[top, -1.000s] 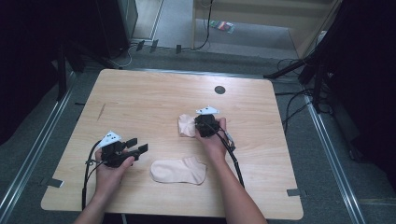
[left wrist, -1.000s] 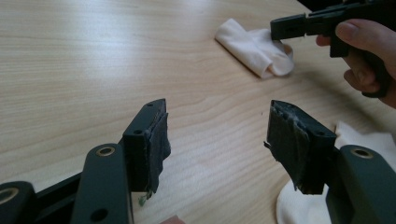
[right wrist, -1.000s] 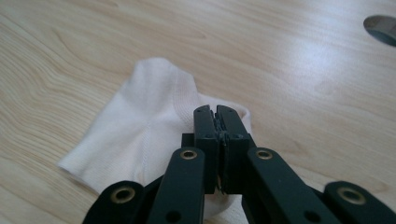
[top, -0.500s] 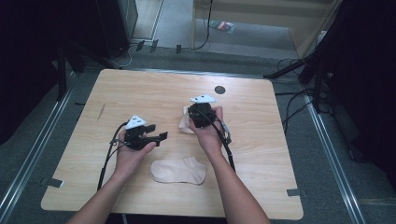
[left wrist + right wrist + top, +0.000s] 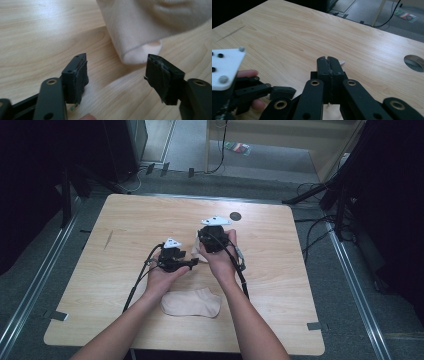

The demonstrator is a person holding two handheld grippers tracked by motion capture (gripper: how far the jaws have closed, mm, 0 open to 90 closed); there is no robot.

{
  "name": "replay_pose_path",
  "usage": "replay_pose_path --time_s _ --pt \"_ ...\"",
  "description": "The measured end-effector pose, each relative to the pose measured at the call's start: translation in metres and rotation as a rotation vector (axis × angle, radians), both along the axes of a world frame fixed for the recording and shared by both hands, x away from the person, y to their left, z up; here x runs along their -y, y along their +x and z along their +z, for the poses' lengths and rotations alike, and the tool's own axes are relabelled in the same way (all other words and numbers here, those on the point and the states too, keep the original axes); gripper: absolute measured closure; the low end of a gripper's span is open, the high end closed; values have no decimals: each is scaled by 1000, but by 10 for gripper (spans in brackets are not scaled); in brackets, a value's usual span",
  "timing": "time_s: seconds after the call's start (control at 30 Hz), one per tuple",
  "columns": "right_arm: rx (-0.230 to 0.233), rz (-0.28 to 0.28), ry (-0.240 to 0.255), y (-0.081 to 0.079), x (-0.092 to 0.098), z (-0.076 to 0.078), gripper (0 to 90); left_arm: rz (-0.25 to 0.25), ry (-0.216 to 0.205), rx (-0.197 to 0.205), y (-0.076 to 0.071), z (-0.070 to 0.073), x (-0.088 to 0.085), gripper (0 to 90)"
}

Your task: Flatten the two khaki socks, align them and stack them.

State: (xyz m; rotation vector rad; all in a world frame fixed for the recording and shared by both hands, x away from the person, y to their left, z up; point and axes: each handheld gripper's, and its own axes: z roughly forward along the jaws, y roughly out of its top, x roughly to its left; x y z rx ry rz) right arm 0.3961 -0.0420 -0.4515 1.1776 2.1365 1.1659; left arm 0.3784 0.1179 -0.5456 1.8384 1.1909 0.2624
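Left gripper [image 5: 116, 75] jaws spread wide, low over table [image 5: 125, 220], open cuff of pale sock [image 5: 140, 27] sitting just ahead between jaw tips, not touching. Right gripper [image 5: 330, 65] clamped tight on same sock, thin sliver of fabric poking out between pads. Second sock [image 5: 191, 303] flat near table's front edge, between forearms.

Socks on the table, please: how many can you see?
2: one sock flat near the person's edge; a second sock hanging from the shut right gripper, before the open left gripper.
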Motion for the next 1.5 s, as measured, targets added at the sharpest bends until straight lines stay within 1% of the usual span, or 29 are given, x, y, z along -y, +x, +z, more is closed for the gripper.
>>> replay_pose_path --time_s 0.1,0.17,0.3,0.4,0.47,0.5,0.57,0.6,0.63,0.67,0.7,0.73,0.77,0.8,0.87,0.9,0.93,0.97,1.03,1.1,1.17,1.23,1.27,1.3,1.37,1.4,1.43,1.47,1.5 --pt "1 5 1 0 0 2 900 2 5 4 3 1 5 418" --pt "0 4 5 -1 0 3 900 -4 20 8 7 2 10 505" --pt "-6 3 21 -1 0 4 900 17 55 -5 11 2 11 840" --pt "-6 16 35 -1 -1 6 900 50 69 -30 10 7 -5 894" --pt "-5 29 52 0 -4 6 900 67 84 -22 9 9 -11 896" --pt "-6 35 66 0 -6 7 900 87 102 -10 6 14 -18 897" --pt "-14 45 93 1 -13 7 900 172 175 61 -4 30 -46 897" --pt "-14 45 93 1 -13 7 900 172 175 61 -4 30 -46 897" --pt "-15 58 106 1 -18 7 900 219 227 108 -9 38 -56 897" --pt "-17 102 146 -1 -32 8 900 278 296 178 -19 52 -70 897" --pt "-17 102 146 -1 -32 8 900 278 296 178 -19 52 -70 897" --pt "-15 118 155 -2 -36 8 900 303 336 219 -26 59 -75 897" --pt "-16 134 165 -3 -43 8 900 307 365 238 -31 63 -77 897" --pt "-19 143 158 -4 -50 5 900 264 414 233 -34 61 -76 896" --pt "-33 136 137 -1 -51 -3 900 201 443 188 -34 52 -70 896" --pt "-33 136 137 -1 -51 -3 900 201 443 188 -34 52 -70 896" --pt "-70 106 127 4 -46 -15 900 153 437 143 -32 37 -64 896" --pt "-70 106 127 4 -46 -15 900 153 437 143 -32 37 -64 896" --pt "-96 77 102 8 -33 -30 900 74 451 103 -31 21 -51 896" --pt "-108 64 81 10 -23 -38 900 22 434 76 -30 14 -42 894" --pt "-111 57 69 10 -19 -41 900 7 423 68 -30 12 -38 883" --pt "-112 40 39 11 -10 -47 900 -4 390 52 -29 10 -33 849" --pt "-111 32 16 10 -3 -50 900 -1 359 36 -28 9 -32 747" --pt "-111 32 16 10 -3 -50 900 -1 359 36 -28 9 -32 714" --pt "-119 33 -7 10 7 -54 900 -23 279 -13 -28 9 -39 637" --pt "-119 33 -7 10 7 -54 900 -23 279 -13 -28 9 -39 600" --pt "-120 37 -13 10 11 -56 900 -27 222 -23 -28 10 -44 600" --pt "-129 41 -15 10 20 -58 852 -28 152 -23 -28 15 -54 542" --pt "-129 41 -15 10 20 -58 852 -28 152 -23 -28 15 -54 520"
